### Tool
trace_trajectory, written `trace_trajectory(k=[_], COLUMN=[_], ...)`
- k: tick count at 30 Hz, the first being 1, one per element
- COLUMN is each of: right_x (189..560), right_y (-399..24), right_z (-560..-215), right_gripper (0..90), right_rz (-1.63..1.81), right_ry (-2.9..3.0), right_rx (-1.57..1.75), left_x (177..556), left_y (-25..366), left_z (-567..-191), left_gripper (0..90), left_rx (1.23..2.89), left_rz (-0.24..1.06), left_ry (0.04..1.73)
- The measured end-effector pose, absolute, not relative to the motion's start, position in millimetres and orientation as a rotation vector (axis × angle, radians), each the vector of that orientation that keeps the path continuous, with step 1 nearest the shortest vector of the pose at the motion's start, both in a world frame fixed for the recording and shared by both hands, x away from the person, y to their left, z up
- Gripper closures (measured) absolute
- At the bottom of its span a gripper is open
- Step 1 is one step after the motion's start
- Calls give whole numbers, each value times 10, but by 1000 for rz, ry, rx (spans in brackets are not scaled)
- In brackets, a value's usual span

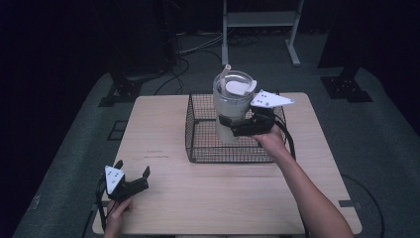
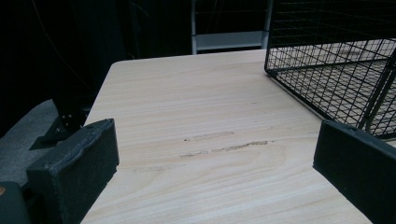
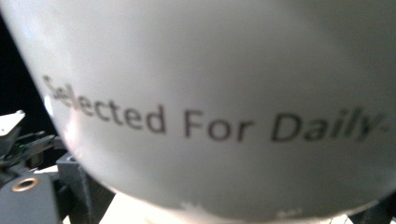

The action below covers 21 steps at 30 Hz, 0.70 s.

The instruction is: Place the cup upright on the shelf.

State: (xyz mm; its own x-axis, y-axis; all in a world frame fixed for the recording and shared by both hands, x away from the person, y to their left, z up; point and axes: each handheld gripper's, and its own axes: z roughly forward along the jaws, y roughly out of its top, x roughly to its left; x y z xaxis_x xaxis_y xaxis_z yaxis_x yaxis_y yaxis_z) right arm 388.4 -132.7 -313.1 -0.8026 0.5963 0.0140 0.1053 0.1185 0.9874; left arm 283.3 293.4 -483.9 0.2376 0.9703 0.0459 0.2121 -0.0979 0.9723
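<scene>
A tall white tumbler [image 1: 232, 106] with a clear lid and a straw stands upright inside the black wire basket [image 1: 198, 148] at the back middle of the wooden table [image 1: 223, 198]. My right gripper [image 1: 229, 126] is shut on its lower body from the right. In the right gripper view the tumbler wall [image 3: 224, 93] is very close and reads "Selected For Daily". I cannot tell whether its base touches the basket floor. My left gripper [image 1: 132, 167] rests at the table's front left, open with nothing between its jaws [image 2: 215, 168]. The basket corner [image 2: 327, 70] lies ahead to its right.
Bare wood [image 2: 196, 93] stretches between the left gripper and the basket. On the floor behind the table are a light metal frame [image 1: 260, 29], loose cables [image 1: 183, 64] and dark stand feet [image 1: 121, 91]. The surroundings are dark.
</scene>
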Motion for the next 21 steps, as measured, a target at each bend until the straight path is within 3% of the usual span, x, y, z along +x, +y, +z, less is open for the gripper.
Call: trace_trajectory(k=[21], right_x=[4598], right_y=[-1024], right_z=[-3235], right_gripper=[81], right_rz=[1692], right_ry=[2037], right_rx=[678], left_x=[2833], left_y=[2948], left_z=[-4836], left_gripper=[0], left_rx=[1524], left_rz=[965], left_ry=[1159])
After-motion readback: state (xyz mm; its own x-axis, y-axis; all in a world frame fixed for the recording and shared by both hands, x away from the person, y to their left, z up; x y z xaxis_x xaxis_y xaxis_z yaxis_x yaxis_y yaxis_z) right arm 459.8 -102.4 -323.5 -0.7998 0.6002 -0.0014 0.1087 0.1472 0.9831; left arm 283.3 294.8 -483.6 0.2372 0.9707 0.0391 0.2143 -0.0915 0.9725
